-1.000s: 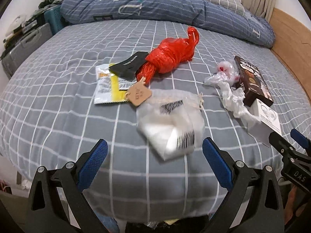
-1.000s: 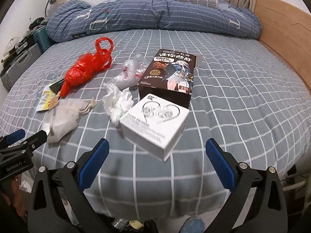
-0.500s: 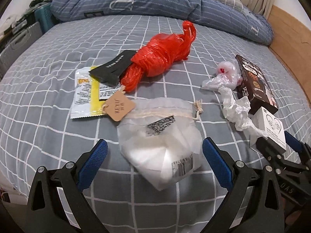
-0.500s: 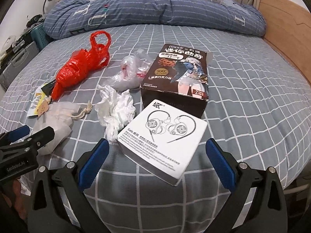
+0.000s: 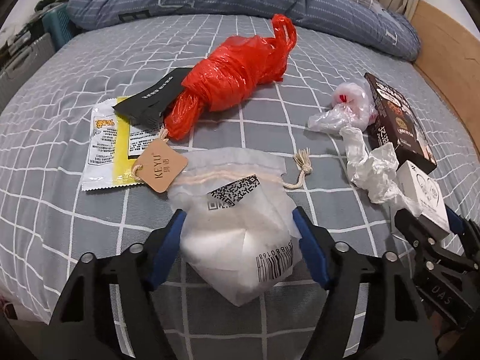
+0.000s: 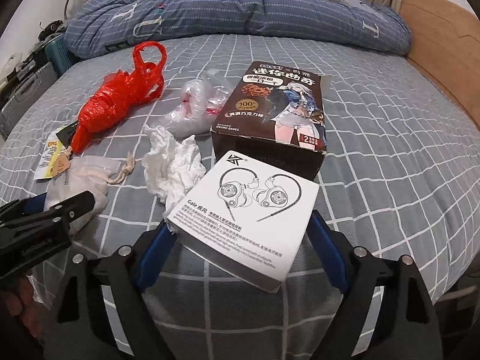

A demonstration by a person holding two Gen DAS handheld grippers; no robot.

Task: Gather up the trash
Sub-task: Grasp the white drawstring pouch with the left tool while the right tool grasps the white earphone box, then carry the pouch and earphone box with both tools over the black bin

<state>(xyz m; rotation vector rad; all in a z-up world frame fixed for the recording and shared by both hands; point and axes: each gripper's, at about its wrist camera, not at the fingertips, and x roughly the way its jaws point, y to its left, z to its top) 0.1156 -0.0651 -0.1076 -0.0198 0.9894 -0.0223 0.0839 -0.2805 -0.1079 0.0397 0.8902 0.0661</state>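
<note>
Trash lies on a grey checked bed. A white drawstring pouch (image 5: 240,225) with barcodes sits between the pads of my left gripper (image 5: 238,240), whose jaws are closing; the pads reach its sides without visibly squeezing it. A white earphone box (image 6: 249,207) lies between the pads of my right gripper (image 6: 240,228), also closing, with the pads right at its edges. Farther off are a red plastic bag (image 5: 234,84), a dark cookie box (image 6: 270,114), crumpled tissue (image 6: 174,168), a clear plastic bag (image 6: 192,111), a yellow-white sachet (image 5: 105,144), a black card (image 5: 156,96) and a brown tag (image 5: 162,168).
A folded blue quilt (image 6: 240,15) and a pillow lie across the head of the bed. A wooden bed frame (image 6: 444,30) runs along the right side. A suitcase (image 6: 24,90) and clutter stand off the left edge. The two grippers are close side by side.
Both grippers moved forward and down onto the bed. The left jaws narrowed around the pouch and the right jaws around the white box; nothing has lifted.
</note>
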